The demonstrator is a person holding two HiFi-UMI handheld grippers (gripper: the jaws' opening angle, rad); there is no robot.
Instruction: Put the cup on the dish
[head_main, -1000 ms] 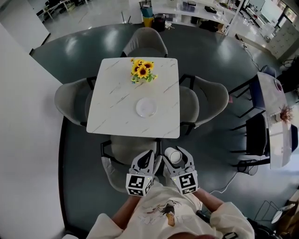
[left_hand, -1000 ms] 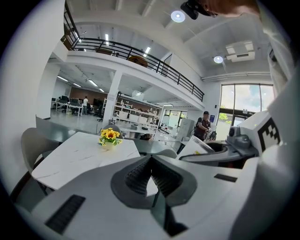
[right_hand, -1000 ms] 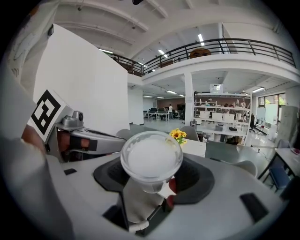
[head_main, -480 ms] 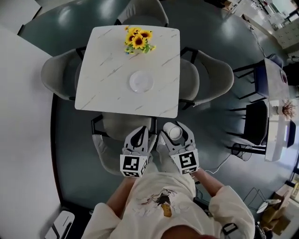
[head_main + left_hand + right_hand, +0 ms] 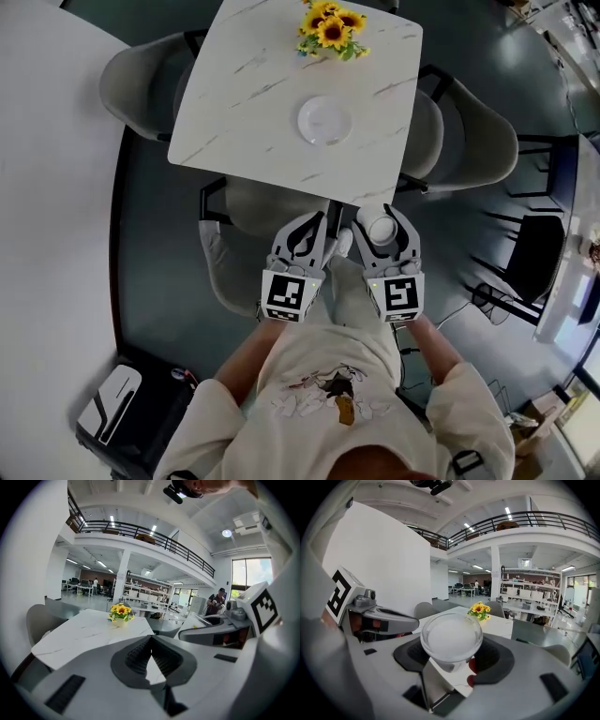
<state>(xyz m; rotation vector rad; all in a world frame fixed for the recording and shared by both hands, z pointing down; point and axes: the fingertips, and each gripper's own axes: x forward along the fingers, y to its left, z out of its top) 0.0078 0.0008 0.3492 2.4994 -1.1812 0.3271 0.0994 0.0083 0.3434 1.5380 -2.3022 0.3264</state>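
Three chairs (image 5: 141, 80) ring the table (image 5: 244, 103); sunflowers (image 5: 333, 28) stand beyond the dish (image 5: 324, 120).

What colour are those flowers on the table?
The flowers are yellow with dark centres and green leaves, clearest in the head view.

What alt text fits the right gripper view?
The right gripper grips a clear cup between its jaws, open rim toward the camera. Beyond it stands a white marble table with sunflowers, in a bright open-plan office.
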